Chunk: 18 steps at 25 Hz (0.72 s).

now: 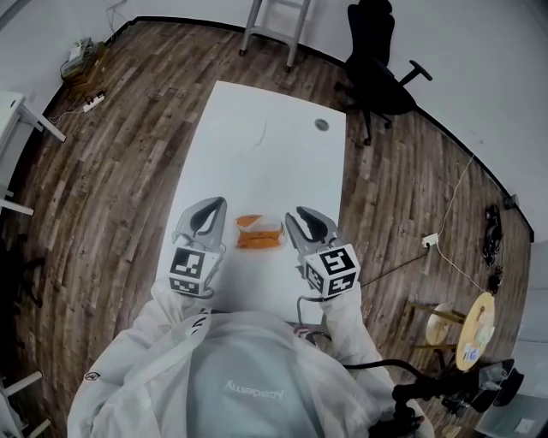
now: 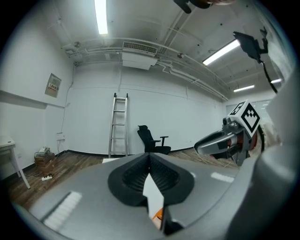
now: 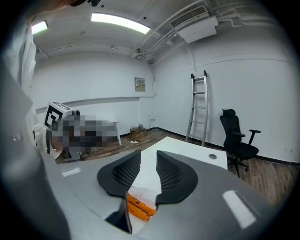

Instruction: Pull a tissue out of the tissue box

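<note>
An orange and white tissue pack (image 1: 259, 231) lies flat on the white table (image 1: 257, 137), near its front edge and between my two grippers. My left gripper (image 1: 214, 206) hovers just left of the pack, its jaws meeting at the tips with nothing in them. In the left gripper view (image 2: 150, 157) only a sliver of the pack (image 2: 158, 214) shows below the jaws. My right gripper (image 1: 300, 214) hangs just right of the pack, open, nothing between its pads. In the right gripper view (image 3: 148, 158) the pack (image 3: 138, 206) lies low, under the gap between the jaws.
A round cable hole (image 1: 321, 125) sits at the table's far right. Beyond the table stand a ladder (image 1: 276, 26) and a black office chair (image 1: 377, 73). A round wooden stool (image 1: 478, 329) and a cable (image 1: 432, 241) are on the floor at the right.
</note>
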Motion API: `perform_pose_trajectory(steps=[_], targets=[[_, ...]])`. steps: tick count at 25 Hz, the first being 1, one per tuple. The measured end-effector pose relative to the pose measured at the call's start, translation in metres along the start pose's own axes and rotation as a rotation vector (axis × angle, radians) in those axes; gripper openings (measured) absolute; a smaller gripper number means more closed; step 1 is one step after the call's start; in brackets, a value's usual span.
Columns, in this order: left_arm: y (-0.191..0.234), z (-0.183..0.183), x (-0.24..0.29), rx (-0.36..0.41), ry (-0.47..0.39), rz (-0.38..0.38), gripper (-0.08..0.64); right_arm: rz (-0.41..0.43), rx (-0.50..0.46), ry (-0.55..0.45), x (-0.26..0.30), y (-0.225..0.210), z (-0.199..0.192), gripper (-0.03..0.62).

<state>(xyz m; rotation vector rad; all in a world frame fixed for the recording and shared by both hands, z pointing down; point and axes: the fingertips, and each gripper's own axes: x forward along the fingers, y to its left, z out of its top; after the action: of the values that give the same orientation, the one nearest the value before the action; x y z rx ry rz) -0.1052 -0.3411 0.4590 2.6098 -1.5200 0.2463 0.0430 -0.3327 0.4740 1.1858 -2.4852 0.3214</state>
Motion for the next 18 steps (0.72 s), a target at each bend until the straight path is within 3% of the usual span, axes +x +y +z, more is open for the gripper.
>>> perform_pose_trajectory(steps=[9,12,18], targets=[[0.001,-0.013,-0.009,-0.039,0.018,0.045,0.000,0.268,-0.161,0.138,0.026,0.010,-0.011,0.238],[0.005,-0.016,-0.012,-0.047,0.022,0.060,0.000,0.319,-0.207,0.179,0.030,0.015,-0.016,0.276],[0.006,-0.018,-0.012,-0.055,0.024,0.071,0.000,0.348,-0.276,0.271,0.038,0.017,-0.033,0.276]])
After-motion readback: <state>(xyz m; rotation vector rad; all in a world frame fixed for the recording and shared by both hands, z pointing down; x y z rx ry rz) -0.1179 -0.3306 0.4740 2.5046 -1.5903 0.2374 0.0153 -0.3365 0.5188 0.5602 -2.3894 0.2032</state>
